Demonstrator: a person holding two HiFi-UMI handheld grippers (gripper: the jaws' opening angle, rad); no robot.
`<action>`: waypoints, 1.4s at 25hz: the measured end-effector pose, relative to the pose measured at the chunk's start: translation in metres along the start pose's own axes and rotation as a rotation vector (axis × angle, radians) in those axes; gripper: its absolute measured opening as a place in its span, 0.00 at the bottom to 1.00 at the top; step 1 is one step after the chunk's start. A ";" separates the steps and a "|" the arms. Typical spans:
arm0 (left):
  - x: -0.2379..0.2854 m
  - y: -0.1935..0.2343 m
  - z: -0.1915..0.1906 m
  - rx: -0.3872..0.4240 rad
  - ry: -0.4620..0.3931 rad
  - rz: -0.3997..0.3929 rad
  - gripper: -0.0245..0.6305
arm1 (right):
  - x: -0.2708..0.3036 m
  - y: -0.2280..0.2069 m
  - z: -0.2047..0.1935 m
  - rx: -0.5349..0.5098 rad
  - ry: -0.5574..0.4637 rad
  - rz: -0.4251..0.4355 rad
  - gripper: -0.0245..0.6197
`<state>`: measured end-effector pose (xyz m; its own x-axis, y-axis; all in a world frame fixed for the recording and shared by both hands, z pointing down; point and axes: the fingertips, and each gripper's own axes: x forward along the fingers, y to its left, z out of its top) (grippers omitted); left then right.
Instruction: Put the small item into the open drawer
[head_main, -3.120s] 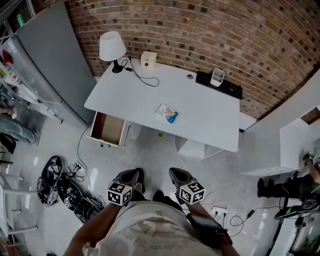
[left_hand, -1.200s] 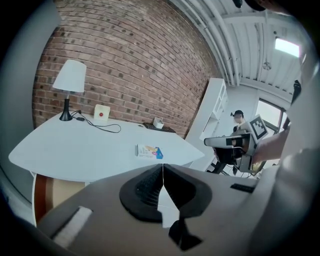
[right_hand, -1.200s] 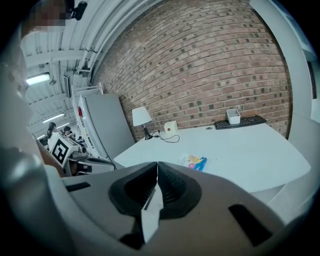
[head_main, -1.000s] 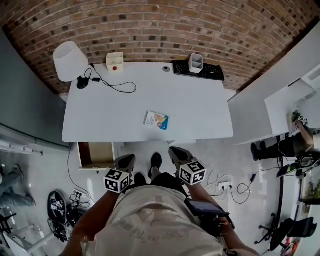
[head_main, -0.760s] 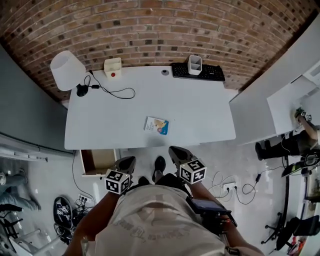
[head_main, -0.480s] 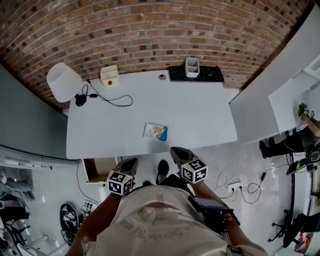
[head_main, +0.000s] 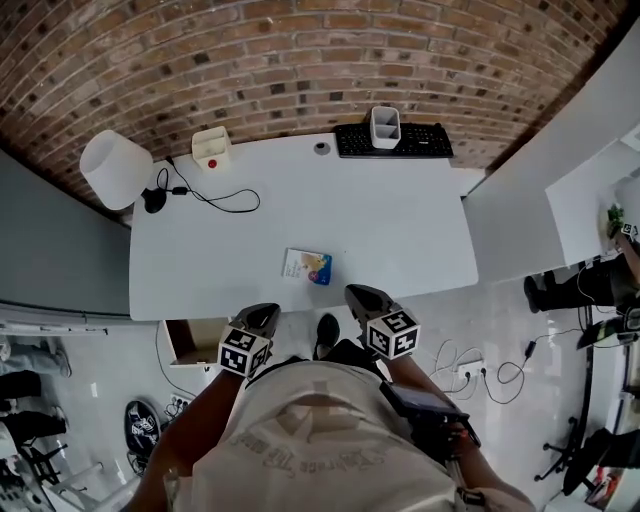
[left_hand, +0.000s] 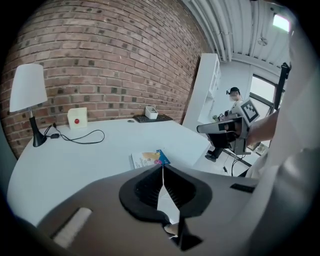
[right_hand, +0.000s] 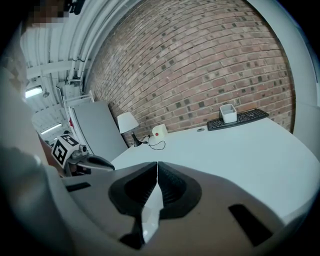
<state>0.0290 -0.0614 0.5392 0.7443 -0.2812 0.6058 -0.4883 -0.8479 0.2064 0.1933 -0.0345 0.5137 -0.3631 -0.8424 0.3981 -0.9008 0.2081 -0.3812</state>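
Note:
The small item, a flat printed packet (head_main: 307, 267), lies near the front edge of the white desk (head_main: 400, 230); it also shows in the left gripper view as the packet (left_hand: 150, 158) just past the jaws. The open drawer (head_main: 196, 343) juts out under the desk's left front corner, its wooden inside partly hidden by my left gripper. My left gripper (head_main: 263, 318) hovers by the desk's front edge, shut and holding nothing. My right gripper (head_main: 362, 298) is level with it to the right, shut and empty too.
At the back of the desk stand a white lamp (head_main: 108, 170), a small box with a red button (head_main: 211, 148), a cable (head_main: 215, 198), a keyboard (head_main: 395, 141) and a white holder (head_main: 385, 126). A grey cabinet stands left; a white shelf unit (head_main: 590, 150) right. Cables litter the floor.
The person has stepped closer to the desk. Both grippers have come up to its front edge, and the drawer now sits partly behind the left gripper. Both stay shut.

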 end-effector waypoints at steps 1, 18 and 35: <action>0.005 0.002 0.003 0.012 0.006 -0.003 0.05 | 0.002 -0.004 0.001 0.001 0.000 0.000 0.05; 0.074 0.013 0.018 0.236 0.204 -0.004 0.28 | 0.034 -0.056 0.020 0.028 0.005 0.052 0.05; 0.114 0.018 0.021 0.404 0.352 -0.107 0.51 | 0.036 -0.079 0.022 0.053 0.001 0.035 0.05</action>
<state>0.1146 -0.1183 0.5953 0.5485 -0.0749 0.8328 -0.1527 -0.9882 0.0117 0.2565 -0.0924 0.5395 -0.3942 -0.8346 0.3849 -0.8739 0.2107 -0.4381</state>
